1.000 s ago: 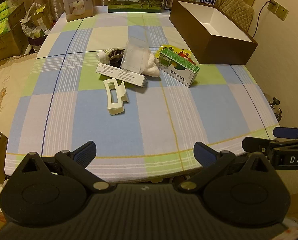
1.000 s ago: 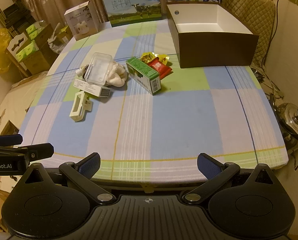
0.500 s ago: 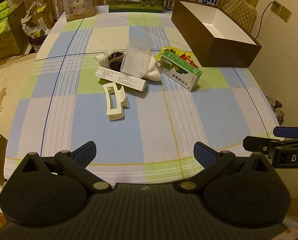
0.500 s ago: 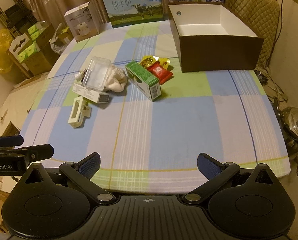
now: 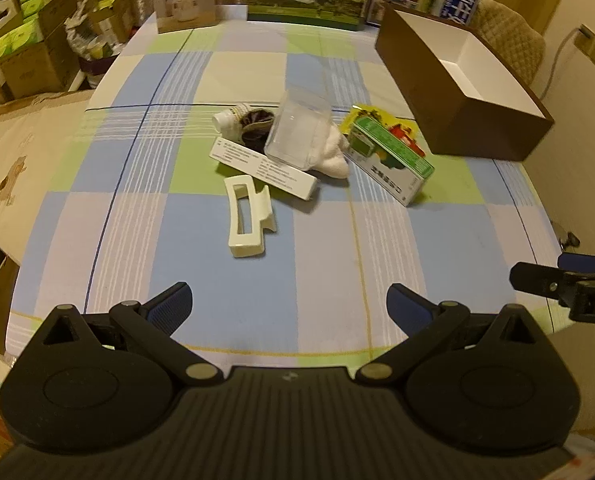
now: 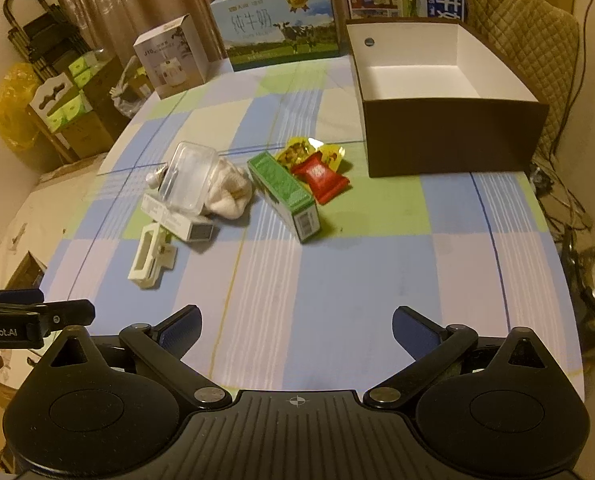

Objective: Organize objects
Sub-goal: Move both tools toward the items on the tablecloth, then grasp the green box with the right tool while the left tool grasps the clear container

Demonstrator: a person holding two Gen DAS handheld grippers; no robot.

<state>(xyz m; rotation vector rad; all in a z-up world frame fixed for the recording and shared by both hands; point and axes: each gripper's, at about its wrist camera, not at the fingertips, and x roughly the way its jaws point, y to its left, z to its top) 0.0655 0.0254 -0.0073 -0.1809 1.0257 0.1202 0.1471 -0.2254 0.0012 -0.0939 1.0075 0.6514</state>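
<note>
Cream hair claw clip (image 5: 247,216) lies on the checked tablecloth (image 5: 201,252) just before the long white carton (image 5: 263,168), with the green box (image 6: 283,194) and brown open box (image 6: 453,140) beyond. Left gripper (image 5: 289,306) and right gripper (image 6: 297,328) hover spread wide, holding nothing.

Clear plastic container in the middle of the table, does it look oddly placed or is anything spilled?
Nothing is spilled, but the clear plastic container sits askew: it is tilted, propped on the white cloth bundle and the long white carton rather than flat on the checked tablecloth. The brown open box holds nothing visible.
</note>
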